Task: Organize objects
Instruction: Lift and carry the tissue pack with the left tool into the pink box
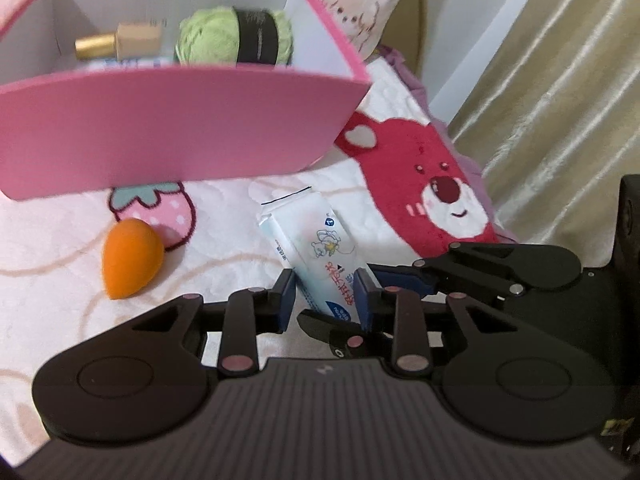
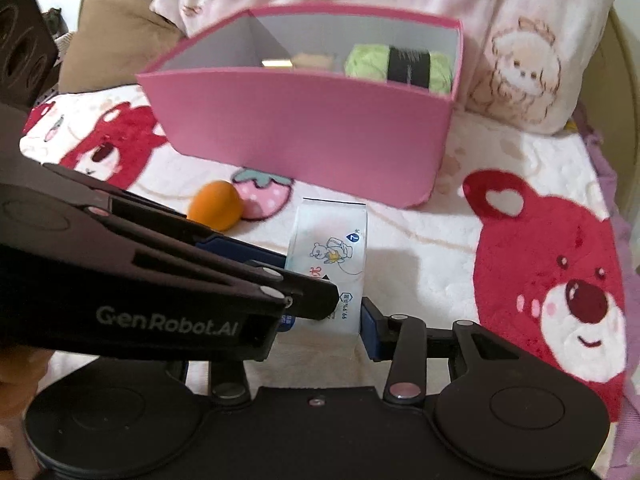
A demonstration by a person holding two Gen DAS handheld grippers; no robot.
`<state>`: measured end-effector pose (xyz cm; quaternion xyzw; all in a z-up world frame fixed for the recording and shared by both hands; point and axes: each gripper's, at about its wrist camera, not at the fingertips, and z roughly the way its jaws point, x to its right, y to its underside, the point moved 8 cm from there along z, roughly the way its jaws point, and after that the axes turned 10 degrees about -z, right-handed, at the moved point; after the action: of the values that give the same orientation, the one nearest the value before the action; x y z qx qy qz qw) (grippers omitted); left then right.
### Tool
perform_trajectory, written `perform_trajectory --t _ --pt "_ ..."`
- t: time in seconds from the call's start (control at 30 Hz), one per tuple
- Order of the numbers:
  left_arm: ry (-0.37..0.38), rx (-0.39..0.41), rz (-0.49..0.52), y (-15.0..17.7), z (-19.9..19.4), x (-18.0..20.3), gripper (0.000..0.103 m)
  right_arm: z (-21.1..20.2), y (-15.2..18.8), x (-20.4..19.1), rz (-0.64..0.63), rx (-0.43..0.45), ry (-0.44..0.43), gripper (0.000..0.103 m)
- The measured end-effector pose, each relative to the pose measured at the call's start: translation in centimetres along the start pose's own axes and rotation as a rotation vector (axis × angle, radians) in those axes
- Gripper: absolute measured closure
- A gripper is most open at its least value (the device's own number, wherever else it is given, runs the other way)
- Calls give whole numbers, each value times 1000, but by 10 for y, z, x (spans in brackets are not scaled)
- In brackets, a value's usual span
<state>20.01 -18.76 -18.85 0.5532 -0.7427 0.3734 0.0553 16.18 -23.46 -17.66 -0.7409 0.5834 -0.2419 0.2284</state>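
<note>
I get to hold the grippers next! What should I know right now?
Left gripper: shut on the near end of the white wipes pack.
Right gripper: its one visible pad presses the same pack from the side, so it looks shut on it too.
Pink box: already holds the green yarn ball and a gold-capped bottle.
Orange sponge egg: lies loose on the blanket in front of the box, beside the pack.
Done: yarn and bottle are in.
Left: the pack probably goes into the box, then the sponge egg.
</note>
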Motion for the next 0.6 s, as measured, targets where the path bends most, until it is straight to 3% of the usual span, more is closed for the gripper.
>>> perform_trajectory --t 0.3,0.6 --pt "12 36 28 -17 -59 18 74 -53 -29 -14 31 110 30 56" --pt "-25 31 -26 -48 -120 19 73 -91 -85 -36 -79 124 14 56"
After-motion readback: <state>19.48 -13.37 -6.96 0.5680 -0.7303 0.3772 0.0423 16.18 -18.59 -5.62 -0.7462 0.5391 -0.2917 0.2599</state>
